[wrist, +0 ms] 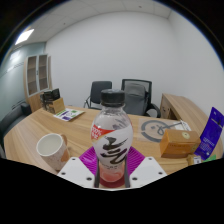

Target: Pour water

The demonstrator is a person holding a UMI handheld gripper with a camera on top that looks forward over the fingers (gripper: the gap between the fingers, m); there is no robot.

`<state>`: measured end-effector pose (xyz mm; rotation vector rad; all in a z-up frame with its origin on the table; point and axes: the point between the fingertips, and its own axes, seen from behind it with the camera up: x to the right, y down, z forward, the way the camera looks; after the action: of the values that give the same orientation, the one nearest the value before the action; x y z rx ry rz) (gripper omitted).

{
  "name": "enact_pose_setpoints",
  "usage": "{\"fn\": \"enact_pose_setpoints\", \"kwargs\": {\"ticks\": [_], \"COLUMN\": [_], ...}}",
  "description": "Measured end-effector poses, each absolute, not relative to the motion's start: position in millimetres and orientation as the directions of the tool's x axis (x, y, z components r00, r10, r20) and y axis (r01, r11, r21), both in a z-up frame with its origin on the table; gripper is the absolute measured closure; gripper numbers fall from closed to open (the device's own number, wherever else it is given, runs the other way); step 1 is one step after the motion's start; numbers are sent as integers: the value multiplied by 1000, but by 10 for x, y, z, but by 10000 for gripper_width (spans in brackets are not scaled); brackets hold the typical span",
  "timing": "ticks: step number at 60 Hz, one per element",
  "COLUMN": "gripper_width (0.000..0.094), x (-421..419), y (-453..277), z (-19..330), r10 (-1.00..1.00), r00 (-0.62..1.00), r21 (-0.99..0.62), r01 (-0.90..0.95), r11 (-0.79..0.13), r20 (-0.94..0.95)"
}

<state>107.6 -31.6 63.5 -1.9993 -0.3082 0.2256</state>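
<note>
A clear plastic bottle (112, 140) with a black cap, a white label with black writing and pinkish liquid stands upright between my fingers. My gripper (112, 165) is shut on the bottle, its purple pads (88, 158) pressing on both sides of the lower body. A white mug (52, 151) with a handle stands on the wooden table (80, 128), just left of the bottle and beside my left finger.
A cardboard box (180, 140) and a round grey object (157, 129) lie on the right of the table. A purple box (212, 133) stands further right. Two office chairs (120, 96) and papers (70, 115) are beyond, with a cabinet (38, 75) at the far left.
</note>
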Motion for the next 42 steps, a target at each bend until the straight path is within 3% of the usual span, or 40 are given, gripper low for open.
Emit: {"fn": "enact_pose_setpoints", "kwargs": {"ticks": [9, 18, 21, 24, 27, 30, 42], "gripper_width": [573, 412, 285, 57, 109, 70, 77], "x": [1072, 1096, 1108, 1123, 1188, 1232, 1226], "y": [-326, -348, -397, -463, -530, -626, -1347], "z": [654, 628, 587, 601, 664, 766, 1277], "r10": [305, 284, 270, 259, 226, 195, 83], "r00": [952, 959, 962, 966, 974, 980, 994], "r21": [-913, -905, -889, -878, -873, -872, -854], "r01": [108, 103, 104, 109, 111, 120, 108], "r11": [-393, -412, -446, -466, -474, -474, -509], "r20": [-19, -20, -23, -18, 2, 29, 76]}}
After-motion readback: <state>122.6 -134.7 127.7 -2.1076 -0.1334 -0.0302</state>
